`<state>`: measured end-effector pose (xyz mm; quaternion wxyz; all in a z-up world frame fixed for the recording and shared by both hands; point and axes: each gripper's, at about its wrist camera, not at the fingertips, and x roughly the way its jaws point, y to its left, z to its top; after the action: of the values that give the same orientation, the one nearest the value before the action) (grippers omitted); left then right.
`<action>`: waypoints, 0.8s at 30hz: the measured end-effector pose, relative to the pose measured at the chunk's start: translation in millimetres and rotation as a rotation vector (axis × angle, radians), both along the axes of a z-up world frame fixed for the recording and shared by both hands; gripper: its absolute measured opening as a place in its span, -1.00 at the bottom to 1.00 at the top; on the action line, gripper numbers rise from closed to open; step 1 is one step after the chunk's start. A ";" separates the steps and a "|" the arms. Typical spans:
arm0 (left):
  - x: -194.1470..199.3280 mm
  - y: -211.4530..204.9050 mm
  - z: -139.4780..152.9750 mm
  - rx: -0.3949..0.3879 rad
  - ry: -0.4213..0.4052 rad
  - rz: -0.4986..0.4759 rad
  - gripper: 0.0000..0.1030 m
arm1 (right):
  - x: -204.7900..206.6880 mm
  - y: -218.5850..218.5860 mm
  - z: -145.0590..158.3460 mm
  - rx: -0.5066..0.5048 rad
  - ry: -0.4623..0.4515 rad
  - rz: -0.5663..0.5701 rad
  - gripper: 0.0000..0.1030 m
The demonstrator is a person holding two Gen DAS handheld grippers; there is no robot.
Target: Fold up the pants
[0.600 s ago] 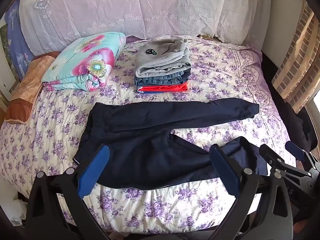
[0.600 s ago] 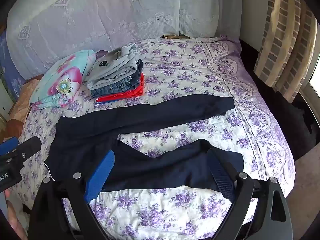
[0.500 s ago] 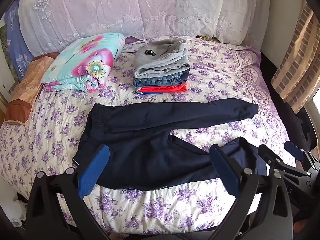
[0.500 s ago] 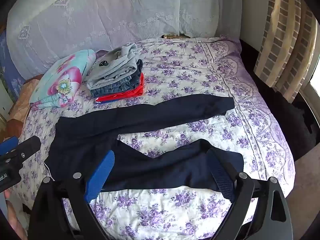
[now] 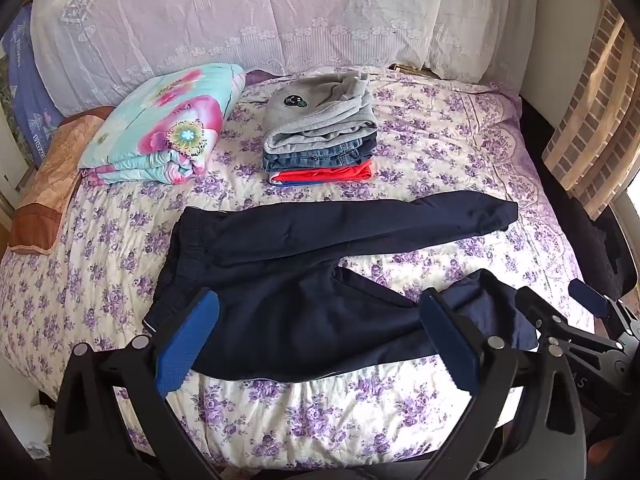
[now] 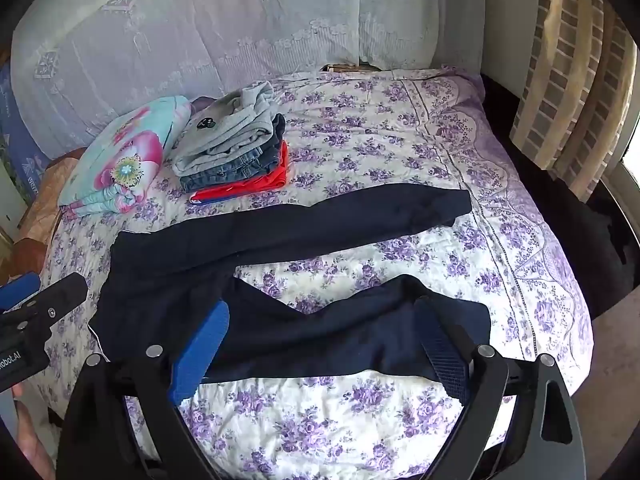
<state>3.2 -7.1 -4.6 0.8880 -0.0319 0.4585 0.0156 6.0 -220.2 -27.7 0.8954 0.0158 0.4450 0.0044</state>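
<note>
The navy pants [image 5: 304, 276] lie unfolded, legs splayed rightward. Both the left gripper [image 5: 316, 344] and right gripper [image 6: 320, 348] hover wide-jawed and empty. The next move likely calls for pinching the near leg and laying it over the far one.

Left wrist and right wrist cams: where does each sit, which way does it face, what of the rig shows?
Left wrist: on the left gripper, angled down at the navy pants on the bed; own open fingers, right gripper at the right edge.
Right wrist: on the right gripper, same downward tilt, further right; own open fingers, left gripper and a hand at the left edge.
Shared: pants, clothes stack, floral quilt.
</note>
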 end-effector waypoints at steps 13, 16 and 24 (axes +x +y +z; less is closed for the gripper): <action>-3.3 2.8 -8.3 -0.002 0.008 -0.006 0.90 | 2.2 0.5 -4.8 0.010 0.014 -0.001 0.82; -4.6 2.9 -11.3 -0.002 0.009 -0.006 0.90 | 2.7 1.0 -4.4 0.008 0.014 -0.001 0.82; -2.5 2.6 -10.3 -0.001 0.014 -0.006 0.90 | 2.2 3.5 -4.3 0.002 0.011 0.001 0.82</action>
<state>0.7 -4.6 -14.9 0.8848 -0.0310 0.4648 0.0130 8.1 -216.7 -32.0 0.8929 0.0165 0.4500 0.0054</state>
